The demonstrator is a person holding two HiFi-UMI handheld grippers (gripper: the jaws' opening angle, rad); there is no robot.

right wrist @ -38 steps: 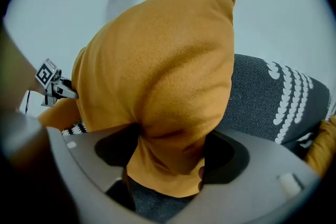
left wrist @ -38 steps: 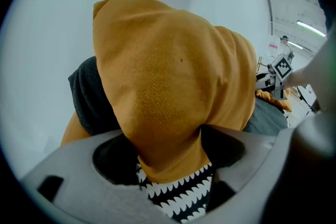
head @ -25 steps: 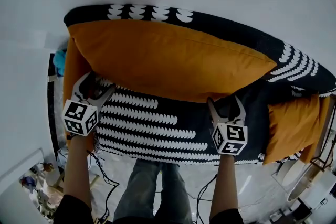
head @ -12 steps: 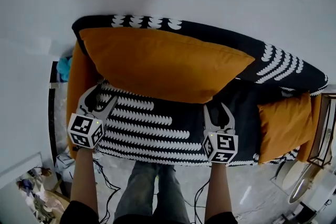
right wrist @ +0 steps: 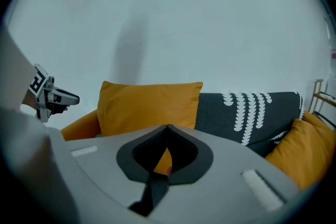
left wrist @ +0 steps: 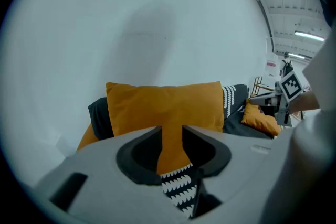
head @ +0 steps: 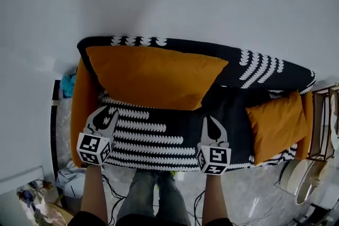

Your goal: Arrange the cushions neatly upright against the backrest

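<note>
A large orange cushion (head: 153, 77) stands upright against the backrest of the black sofa with white patterning (head: 159, 135). A smaller orange cushion (head: 278, 124) leans at the sofa's right end, and another orange cushion (head: 83, 103) lies along its left arm. My left gripper (head: 106, 116) hangs over the front left of the seat, clear of the large cushion (left wrist: 165, 105). Its jaws have just been closing to a narrow gap (left wrist: 171, 131) with nothing between them. My right gripper (head: 213, 127) is over the seat's front middle, its jaws just closed, tips together (right wrist: 168, 127) and empty.
A white wall rises behind the sofa. A frame shelf (head: 323, 119) stands at the right end. Cables (head: 111, 188) and the person's legs (head: 148, 193) are in front of the sofa, with clutter at lower left (head: 32, 204) and a blue item (head: 68, 84) beside the left arm.
Both grippers drew back from the large cushion's lower corners toward the seat's front edge and rose. Their jaws narrowed, the right fully. The cushion stays against the backrest.
</note>
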